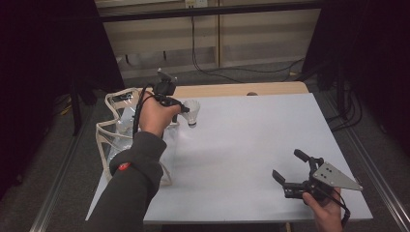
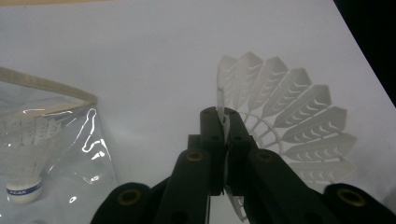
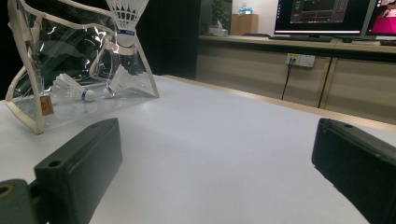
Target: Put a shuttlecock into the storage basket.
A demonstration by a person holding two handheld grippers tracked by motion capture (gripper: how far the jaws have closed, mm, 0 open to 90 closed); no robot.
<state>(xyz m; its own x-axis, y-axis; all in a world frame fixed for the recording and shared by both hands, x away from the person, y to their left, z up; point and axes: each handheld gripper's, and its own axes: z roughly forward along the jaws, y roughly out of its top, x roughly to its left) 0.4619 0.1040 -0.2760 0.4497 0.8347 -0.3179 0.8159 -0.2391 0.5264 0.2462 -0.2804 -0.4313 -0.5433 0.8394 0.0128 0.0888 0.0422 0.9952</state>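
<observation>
Two hand-held grippers work over one broad white surface (image 1: 251, 145), and everything here is placed relative to the clear plastic pouch (image 1: 116, 128) with cream piping that stands open at that surface's far left edge. Inside the pouch, seen from the right gripper view, lie two loose shuttlecocks (image 3: 70, 88), corks pointing toward each other. Just to the right of the pouch, raised off the surface, the left hand-held gripper (image 1: 183, 108) is clenched on a white shuttlecock (image 1: 192, 112); the left gripper view shows its two black jaws pinched together on the edge of the feathered skirt (image 2: 280, 116), which fans out to the right of the jaws. In the high view the shuttlecock hangs cork down, so its long axis reads as roughly upright. The pouch's open mouth lies just to the left of the held shuttlecock and lower, so the coming move most likely turns on carrying it back leftward over the rim. Well away from the pouch, near the surface's front right corner, the right hand-held gripper (image 1: 286, 170) rests released, jaws spread wide with nothing between them, pointing toward the pouch; the left one is far nearer.
</observation>
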